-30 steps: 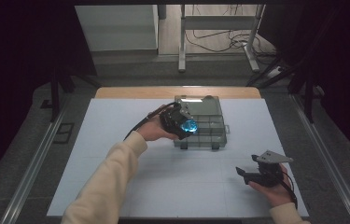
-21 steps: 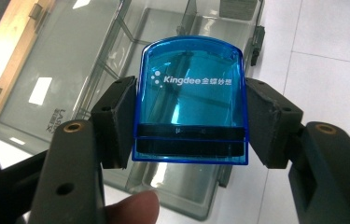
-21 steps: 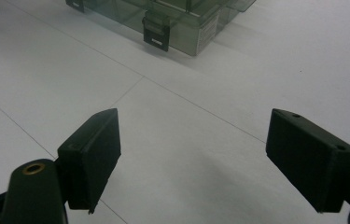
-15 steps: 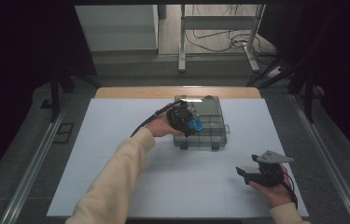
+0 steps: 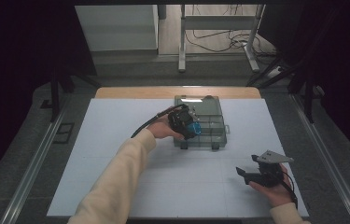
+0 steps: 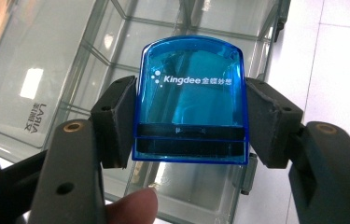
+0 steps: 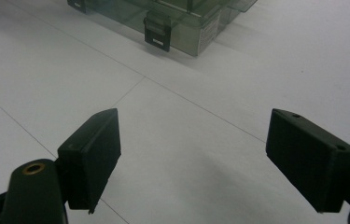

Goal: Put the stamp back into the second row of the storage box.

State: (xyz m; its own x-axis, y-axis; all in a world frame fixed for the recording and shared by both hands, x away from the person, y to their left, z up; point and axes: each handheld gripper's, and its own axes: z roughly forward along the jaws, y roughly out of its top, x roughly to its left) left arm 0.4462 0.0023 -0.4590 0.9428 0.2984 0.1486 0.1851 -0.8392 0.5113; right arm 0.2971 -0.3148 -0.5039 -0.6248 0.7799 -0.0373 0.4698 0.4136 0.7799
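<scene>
My left gripper (image 6: 189,121) is shut on a translucent blue plastic stamp (image 6: 192,100) with white "Kingdee" lettering; both pads press its sides. It hovers over a clear plastic compartment box (image 6: 60,70). From above, the left gripper (image 5: 192,127) holds the blue stamp (image 5: 196,129) above the box (image 5: 210,121) at the middle of the table. My right gripper (image 5: 245,173) rests near the table's front right, open, with nothing between its fingers (image 7: 93,154). In the right gripper view the box (image 7: 182,23) lies farther off, with its latch (image 7: 157,31) facing me.
A white mat (image 5: 116,154) covers the table, with a wooden edge (image 5: 130,92) at the back. Metal rails (image 5: 37,158) run along both sides. A stand's legs and cables (image 5: 210,37) sit on the floor beyond the table.
My left gripper has carried the blue stamp rightward and lower, further over the clear box. The right gripper has stayed put.
</scene>
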